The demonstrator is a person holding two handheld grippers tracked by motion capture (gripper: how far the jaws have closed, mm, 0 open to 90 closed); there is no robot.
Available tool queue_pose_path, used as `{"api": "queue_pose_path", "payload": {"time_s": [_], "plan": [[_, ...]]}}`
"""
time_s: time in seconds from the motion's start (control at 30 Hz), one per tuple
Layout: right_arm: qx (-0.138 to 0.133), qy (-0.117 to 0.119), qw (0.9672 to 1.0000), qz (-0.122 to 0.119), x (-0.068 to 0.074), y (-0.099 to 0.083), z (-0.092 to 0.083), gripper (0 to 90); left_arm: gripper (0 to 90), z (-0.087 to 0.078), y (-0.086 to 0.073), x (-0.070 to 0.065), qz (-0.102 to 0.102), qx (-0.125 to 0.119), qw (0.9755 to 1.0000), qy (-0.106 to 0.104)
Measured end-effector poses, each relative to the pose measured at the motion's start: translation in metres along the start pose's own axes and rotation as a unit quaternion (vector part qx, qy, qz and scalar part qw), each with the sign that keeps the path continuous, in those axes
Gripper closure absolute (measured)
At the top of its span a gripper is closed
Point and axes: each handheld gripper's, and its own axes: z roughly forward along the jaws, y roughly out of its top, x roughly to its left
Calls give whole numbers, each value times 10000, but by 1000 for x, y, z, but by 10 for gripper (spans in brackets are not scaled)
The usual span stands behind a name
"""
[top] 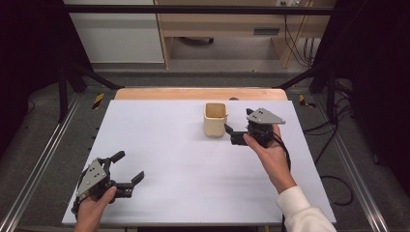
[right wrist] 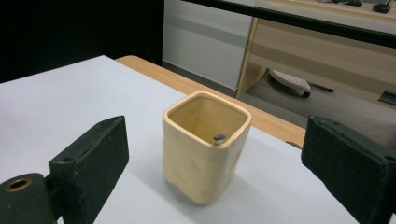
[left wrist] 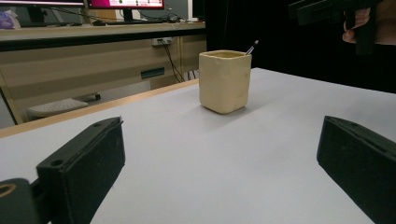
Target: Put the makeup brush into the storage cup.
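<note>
A cream square cup (top: 215,119) stands upright on the far middle of the white table (top: 193,183). A thin pen tip (left wrist: 252,47) pokes above its rim, and a small grey end (right wrist: 218,137) leans in its inner corner. My right gripper (top: 238,122) is held just right of the cup, open, its jaws pointing at it. In the right gripper view the cup (right wrist: 205,149) stands just ahead, between the spread jaws, untouched. My left gripper (top: 128,166) rests open near the front left corner, nothing in it. The cup (left wrist: 224,81) is well ahead of it.
A wooden strip (top: 200,93) runs along the table's far edge. Beyond it are a wooden desk (left wrist: 93,60) with monitors (left wrist: 126,3) and a keyboard (right wrist: 289,81) lower down. Dark metal frame bars (top: 77,72) flank the table, and cables (top: 333,145) lie at its right.
</note>
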Motion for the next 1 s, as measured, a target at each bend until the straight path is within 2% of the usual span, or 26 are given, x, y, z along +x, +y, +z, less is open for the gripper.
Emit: {"api": "queue_pose_path", "payload": {"time_s": [0.27, 0.6, 0.7, 0.8, 1.0], "plan": [[-55, -5, 10000, 80, -1, -6, -8, 69, 7, 0, 0, 1, 9, 0, 10000, 20], [-19, 31, 10000, 71, 7, -22, -14, 58, 7, 0, 0, 1, -4, -21, 10000, 15], [9, -1, 10000, 80, 8, -26, -16, 64, 7, 0, -1, 1, -2, -10, 10000, 33], [45, -79, 9999, -58, 10, -31, -19, 68, 7, 0, 0, 1, 9, -2, 10000, 34], [26, -126, 9999, 27, 8, -39, -26, 82, 7, 0, -1, 1, 0, 1, 10000, 50]]}}
